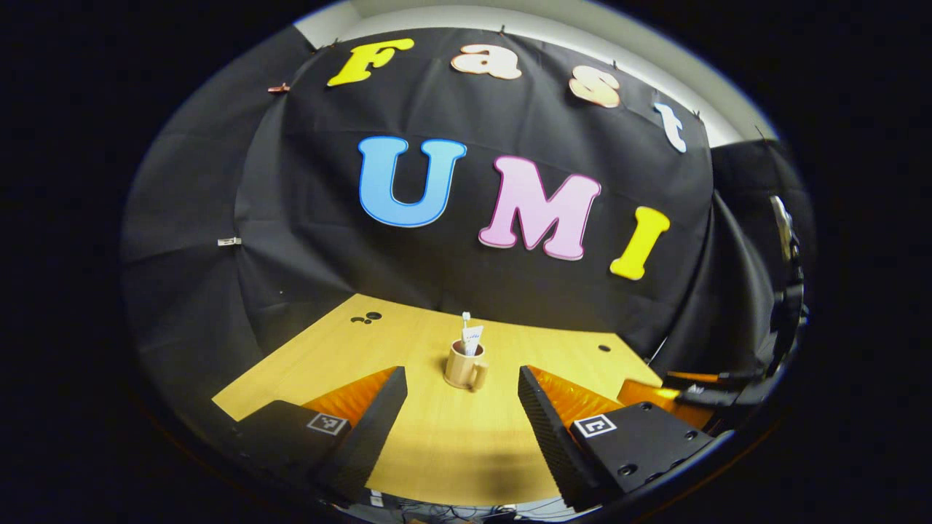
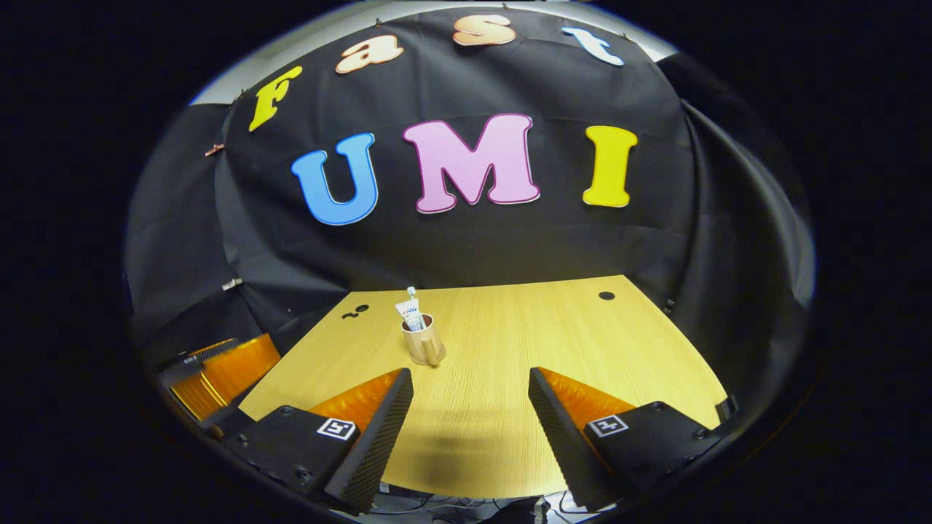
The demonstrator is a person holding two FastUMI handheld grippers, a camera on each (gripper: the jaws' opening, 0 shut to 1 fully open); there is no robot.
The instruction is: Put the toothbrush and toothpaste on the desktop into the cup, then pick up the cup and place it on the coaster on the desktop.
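On the far desk (image 2: 510, 349): one cup (image 2: 424, 342), upright, holding one toothbrush (image 2: 412, 292) and one toothpaste (image 2: 411, 313). Both grippers near, left (image 1: 461, 397) and right (image 2: 470, 397), fingers spread, gripping nothing.

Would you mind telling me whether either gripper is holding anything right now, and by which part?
Nothing is held: the left gripper and right gripper are both open and empty, short of the cup.

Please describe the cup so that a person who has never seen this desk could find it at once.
Look at the light wooden desktop in front of the black cloth wall. Near its middle, toward the back, stands a small beige cup with one handle, apart from both grippers. It is the only upright thing there, and a toothpaste tube and a toothbrush stick out of its top.
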